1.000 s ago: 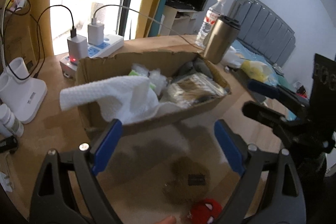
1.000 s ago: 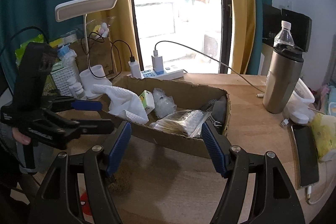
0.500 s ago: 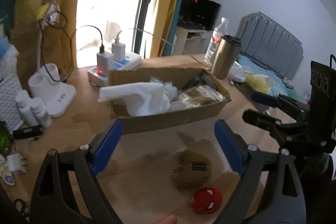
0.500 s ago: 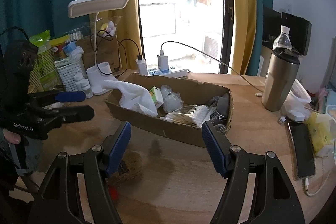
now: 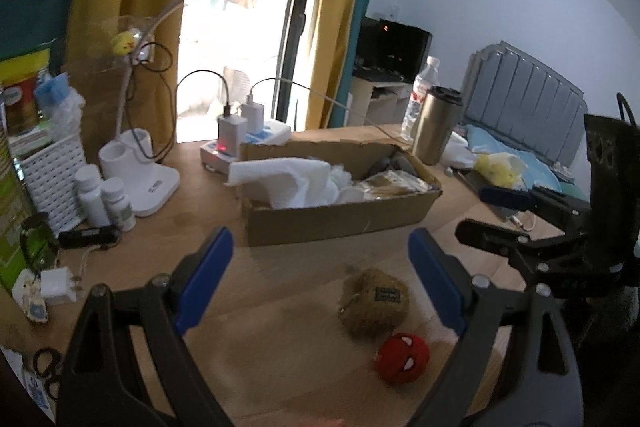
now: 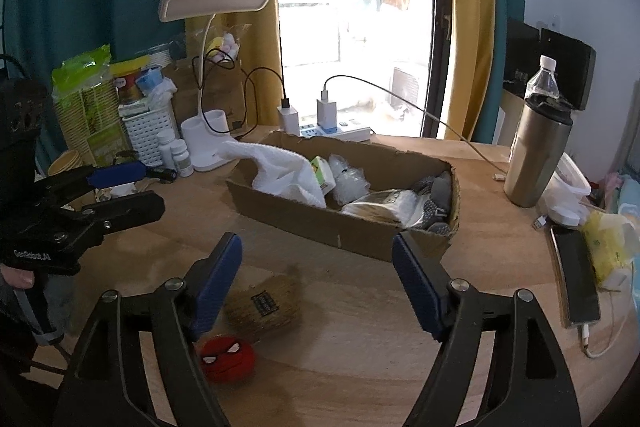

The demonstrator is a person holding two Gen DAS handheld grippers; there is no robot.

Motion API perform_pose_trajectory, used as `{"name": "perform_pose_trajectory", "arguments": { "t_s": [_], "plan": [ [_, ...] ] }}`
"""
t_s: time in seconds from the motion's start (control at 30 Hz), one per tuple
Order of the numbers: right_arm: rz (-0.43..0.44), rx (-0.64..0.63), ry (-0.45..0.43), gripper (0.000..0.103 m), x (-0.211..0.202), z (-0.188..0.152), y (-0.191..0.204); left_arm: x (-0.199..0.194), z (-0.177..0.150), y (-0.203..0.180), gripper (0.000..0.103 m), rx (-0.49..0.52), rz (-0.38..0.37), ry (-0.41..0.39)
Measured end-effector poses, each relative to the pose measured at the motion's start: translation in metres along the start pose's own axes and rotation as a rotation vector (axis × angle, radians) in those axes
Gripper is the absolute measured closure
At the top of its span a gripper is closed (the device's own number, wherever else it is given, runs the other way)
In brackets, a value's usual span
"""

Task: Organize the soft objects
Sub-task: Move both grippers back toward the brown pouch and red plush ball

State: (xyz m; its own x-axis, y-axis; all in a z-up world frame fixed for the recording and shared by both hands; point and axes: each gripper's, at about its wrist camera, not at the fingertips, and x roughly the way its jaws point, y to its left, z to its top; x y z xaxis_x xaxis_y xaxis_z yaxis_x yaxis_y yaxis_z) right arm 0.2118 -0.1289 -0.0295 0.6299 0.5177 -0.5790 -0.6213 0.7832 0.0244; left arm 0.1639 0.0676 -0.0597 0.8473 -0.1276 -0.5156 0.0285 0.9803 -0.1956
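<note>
2 round plush toys, fuzzy brown (image 5: 375,302), red (image 5: 403,358); both hand-held grippers, left (image 5: 320,279), right (image 6: 318,279), wide

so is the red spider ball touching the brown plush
Cannot tell. In the left wrist view the red spider ball sits tight against the brown plush, neither gap nor contact plain.

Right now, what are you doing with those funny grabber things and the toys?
A person holds a grabber in each hand, tidying soft things into the cardboard box. The left gripper and right gripper are both open and hold nothing. A brown plush and a red spider-face ball lie side by side on the wooden table, in front of the box, not yet put away. A white cloth already hangs over the box's edge, with socks and packets inside.
</note>
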Motion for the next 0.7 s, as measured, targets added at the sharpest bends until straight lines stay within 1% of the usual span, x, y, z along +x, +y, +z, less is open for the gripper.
{"name": "perform_pose_trajectory", "arguments": {
  "t_s": [0.33, 0.47, 0.7],
  "plan": [
    [0.027, -0.02, 0.059, 0.022, 0.015, -0.018, 0.025, -0.014, -0.029, 0.016, 0.013, -0.039, 0.026, 0.012],
    [0.039, -0.023, 0.087, 0.022, 0.026, -0.026, 0.033, -0.018, -0.038, 0.025, 0.013, -0.063, 0.029, 0.014],
    [0.061, -0.026, 0.133, 0.022, 0.048, -0.036, 0.044, -0.019, -0.049, 0.045, 0.013, -0.1, 0.06, 0.03]
  ]
}}
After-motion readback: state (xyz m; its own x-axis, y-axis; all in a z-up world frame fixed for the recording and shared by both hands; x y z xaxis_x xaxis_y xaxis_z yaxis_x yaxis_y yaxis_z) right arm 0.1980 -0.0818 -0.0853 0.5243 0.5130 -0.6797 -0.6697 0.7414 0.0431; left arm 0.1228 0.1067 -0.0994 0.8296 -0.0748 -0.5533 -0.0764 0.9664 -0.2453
